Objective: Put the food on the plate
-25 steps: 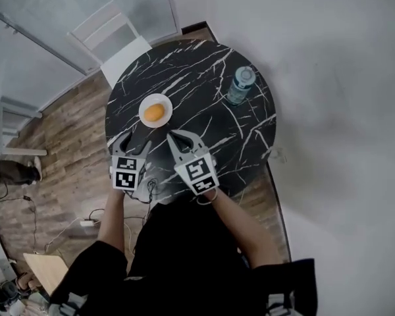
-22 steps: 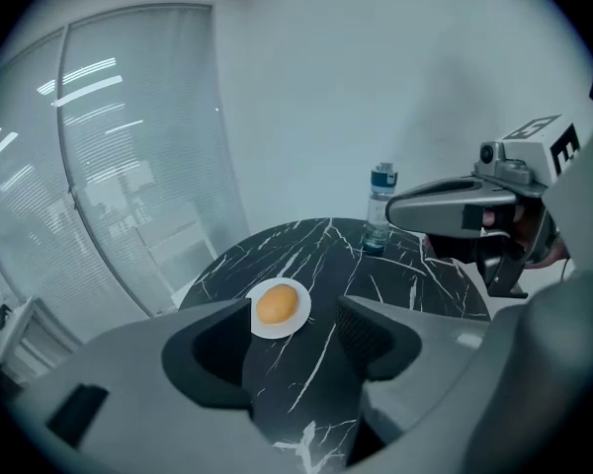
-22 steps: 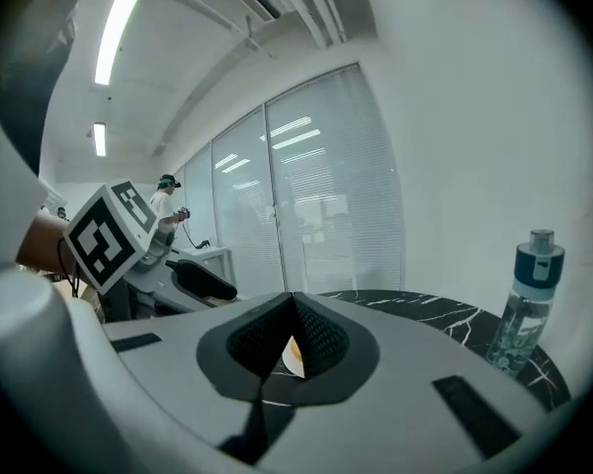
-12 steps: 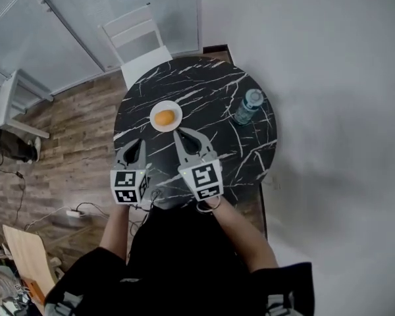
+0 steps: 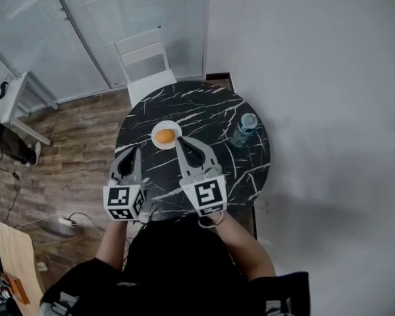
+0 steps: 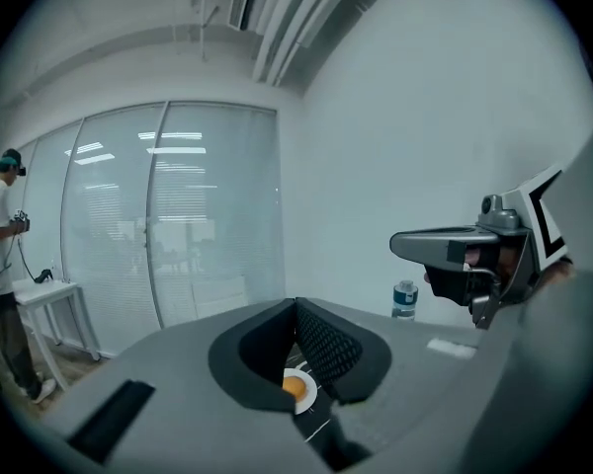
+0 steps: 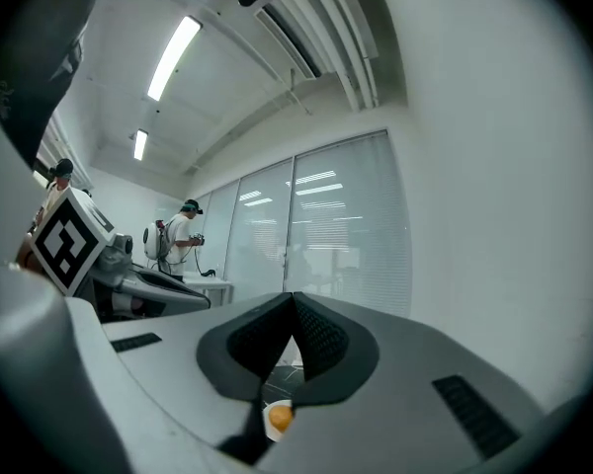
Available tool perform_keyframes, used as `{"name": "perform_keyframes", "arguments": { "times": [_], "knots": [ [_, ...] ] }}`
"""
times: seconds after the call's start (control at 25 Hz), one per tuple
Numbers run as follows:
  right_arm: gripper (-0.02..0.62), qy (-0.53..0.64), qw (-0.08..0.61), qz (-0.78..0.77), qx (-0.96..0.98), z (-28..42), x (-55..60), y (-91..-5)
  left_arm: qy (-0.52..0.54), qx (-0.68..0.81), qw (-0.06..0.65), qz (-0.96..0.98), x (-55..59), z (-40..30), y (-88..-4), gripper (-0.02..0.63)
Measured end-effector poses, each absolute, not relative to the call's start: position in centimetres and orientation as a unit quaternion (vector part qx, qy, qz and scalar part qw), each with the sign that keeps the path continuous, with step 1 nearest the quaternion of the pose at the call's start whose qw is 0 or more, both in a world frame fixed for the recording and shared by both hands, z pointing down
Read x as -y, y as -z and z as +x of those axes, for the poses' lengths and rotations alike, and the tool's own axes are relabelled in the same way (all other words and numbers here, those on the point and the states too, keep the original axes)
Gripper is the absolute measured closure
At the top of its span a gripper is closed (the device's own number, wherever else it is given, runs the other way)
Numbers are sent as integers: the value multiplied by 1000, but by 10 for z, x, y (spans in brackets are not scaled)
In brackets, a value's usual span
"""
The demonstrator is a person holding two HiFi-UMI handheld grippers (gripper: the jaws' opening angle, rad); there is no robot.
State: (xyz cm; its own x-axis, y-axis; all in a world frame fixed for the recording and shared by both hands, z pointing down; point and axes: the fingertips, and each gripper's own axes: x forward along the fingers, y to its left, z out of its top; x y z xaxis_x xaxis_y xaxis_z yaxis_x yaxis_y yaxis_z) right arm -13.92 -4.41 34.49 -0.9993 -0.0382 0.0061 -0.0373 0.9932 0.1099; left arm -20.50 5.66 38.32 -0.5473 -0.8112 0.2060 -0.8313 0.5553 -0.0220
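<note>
Hovering over the table (image 5: 204, 107) edge, the left gripper (image 5: 133, 153) has just closed its jaws together on nothing. Ahead, between both tools, the orange (image 5: 164, 136) sits on the plate (image 5: 154, 142). Beside it, the right gripper (image 5: 183, 143) is also closed and empty.

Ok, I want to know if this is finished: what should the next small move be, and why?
Probably just draw both back and stop: the orange food already lies on the white plate, and the left hand-held gripper, whose jaws have just closed, and the right hand-held gripper are both shut on nothing, held up off the black table.
</note>
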Motion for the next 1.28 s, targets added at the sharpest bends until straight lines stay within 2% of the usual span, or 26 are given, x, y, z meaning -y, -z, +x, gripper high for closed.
{"name": "perform_keyframes", "arguments": {
  "times": [0.4, 1.28],
  "knots": [
    [598, 69, -43, 17, 997, -118, 38, -302, -28, 885, 38, 463, -64, -184, -335, 606],
    [598, 91, -32, 27, 995, -114, 47, -295, -26, 889, 24, 456, -72, -190, -320, 606]
  ]
}}
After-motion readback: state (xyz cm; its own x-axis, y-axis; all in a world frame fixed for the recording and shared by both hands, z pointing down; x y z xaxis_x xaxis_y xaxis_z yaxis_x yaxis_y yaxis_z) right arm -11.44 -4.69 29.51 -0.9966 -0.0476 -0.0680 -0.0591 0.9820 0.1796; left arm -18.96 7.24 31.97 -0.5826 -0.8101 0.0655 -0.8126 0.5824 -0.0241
